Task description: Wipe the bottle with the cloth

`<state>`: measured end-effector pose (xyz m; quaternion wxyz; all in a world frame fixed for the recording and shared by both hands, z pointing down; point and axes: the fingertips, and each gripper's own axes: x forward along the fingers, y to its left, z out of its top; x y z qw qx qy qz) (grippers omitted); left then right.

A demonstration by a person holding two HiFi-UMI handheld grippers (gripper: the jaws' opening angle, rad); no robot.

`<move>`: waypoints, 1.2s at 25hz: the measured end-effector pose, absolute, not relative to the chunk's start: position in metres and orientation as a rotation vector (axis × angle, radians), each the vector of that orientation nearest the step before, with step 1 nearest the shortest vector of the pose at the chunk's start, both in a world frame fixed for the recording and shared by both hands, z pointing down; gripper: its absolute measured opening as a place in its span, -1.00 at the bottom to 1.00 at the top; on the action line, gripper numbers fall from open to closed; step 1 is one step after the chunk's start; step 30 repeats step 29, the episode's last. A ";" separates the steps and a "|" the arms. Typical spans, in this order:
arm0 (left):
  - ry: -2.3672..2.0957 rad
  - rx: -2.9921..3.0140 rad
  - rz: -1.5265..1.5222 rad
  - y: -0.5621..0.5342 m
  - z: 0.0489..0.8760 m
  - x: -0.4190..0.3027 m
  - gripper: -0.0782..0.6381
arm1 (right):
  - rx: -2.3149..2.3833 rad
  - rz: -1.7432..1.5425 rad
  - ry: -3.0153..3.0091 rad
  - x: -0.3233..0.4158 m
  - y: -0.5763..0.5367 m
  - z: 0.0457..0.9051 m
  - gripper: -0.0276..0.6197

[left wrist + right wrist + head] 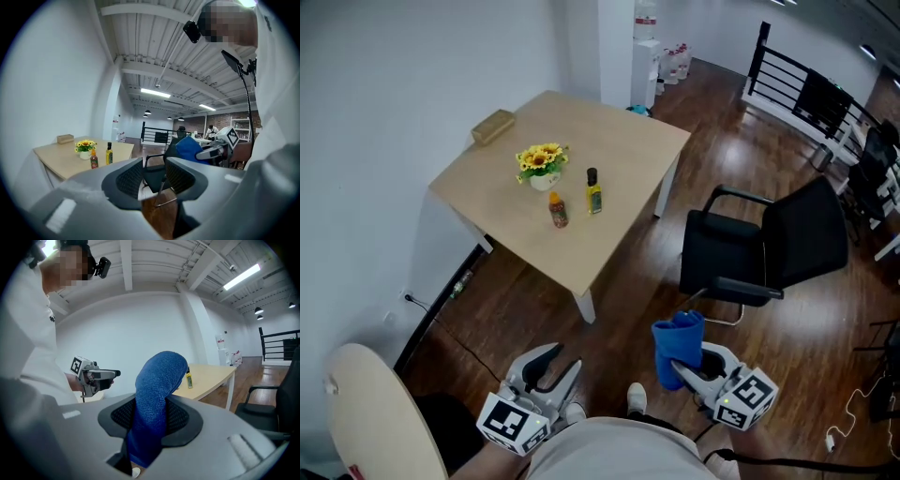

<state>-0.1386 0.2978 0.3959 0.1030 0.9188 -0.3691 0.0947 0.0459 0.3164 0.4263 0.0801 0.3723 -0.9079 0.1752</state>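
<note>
Two bottles stand on the pale wooden table (628,141) far ahead: a yellow-green one with a black cap (594,192) and a small red-orange one (558,210). They also show in the left gripper view, yellow-green bottle (109,153) beside red-orange bottle (94,160). My right gripper (682,371) is low at the right, shut on a folded blue cloth (677,342) that stands up from its jaws. In its own view the cloth (157,399) fills the gap of the right gripper (151,416). My left gripper (562,362) hangs open and empty, far from the table; its jaws (154,176) hold nothing.
A pot of yellow flowers (542,164) stands beside the bottles, and a small cardboard box (493,126) sits at the table's far corner. A black armchair (769,248) stands right of the table on the wood floor. A round pale board (375,412) is at my lower left.
</note>
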 end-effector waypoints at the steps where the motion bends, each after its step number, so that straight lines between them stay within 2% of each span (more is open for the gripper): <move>1: -1.103 2.709 0.278 0.302 0.395 -0.151 -0.33 | 1.108 0.519 -2.715 0.035 0.321 0.424 -0.47; 12: -1.123 2.705 0.212 0.338 0.408 -0.242 -0.33 | 1.116 0.455 -2.688 -0.053 0.366 0.421 -0.47; 30: -1.134 2.708 0.199 0.377 0.408 -0.301 -0.33 | 1.050 0.387 -2.685 -0.117 0.397 0.407 -0.47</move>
